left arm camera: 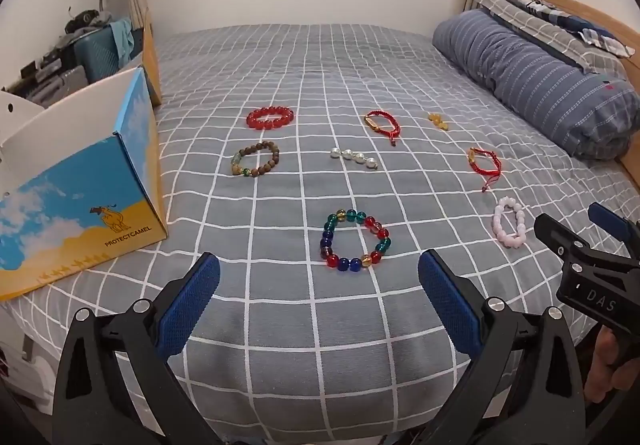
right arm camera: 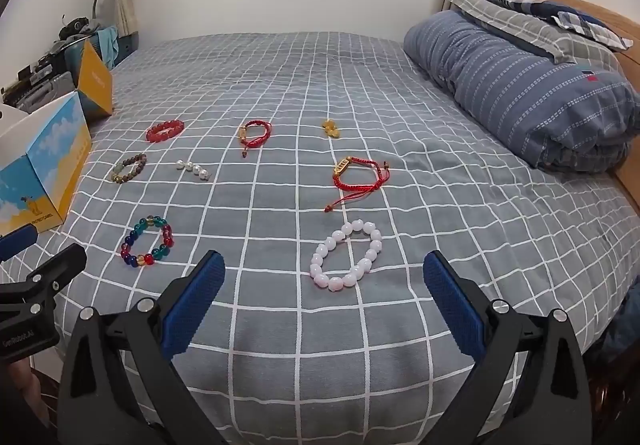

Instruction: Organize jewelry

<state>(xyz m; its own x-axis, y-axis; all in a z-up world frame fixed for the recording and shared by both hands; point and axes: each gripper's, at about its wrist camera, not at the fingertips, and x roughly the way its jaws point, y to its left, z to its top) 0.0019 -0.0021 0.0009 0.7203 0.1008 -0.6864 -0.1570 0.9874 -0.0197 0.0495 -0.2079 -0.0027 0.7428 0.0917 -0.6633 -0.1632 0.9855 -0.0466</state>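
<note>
Both grippers hang over the near edge of the bed [left arm camera: 280, 345], jaws spread wide, nothing held. The left gripper [left arm camera: 319, 277] faces the multicoloured bead bracelet [left arm camera: 354, 241]; the right gripper [right arm camera: 324, 277] has the pale pink bracelet [right arm camera: 347, 255] just ahead of its pads. The other pieces lie spread apart on the checked cover, further back. The open camel-print box [left arm camera: 92, 213] sits at the left edge, probably the destination. For a clean pick, I'd drop one pad inside the ring and one outside, pinch a single run of beads, and lift straight up so the cover doesn't bunch.
</note>
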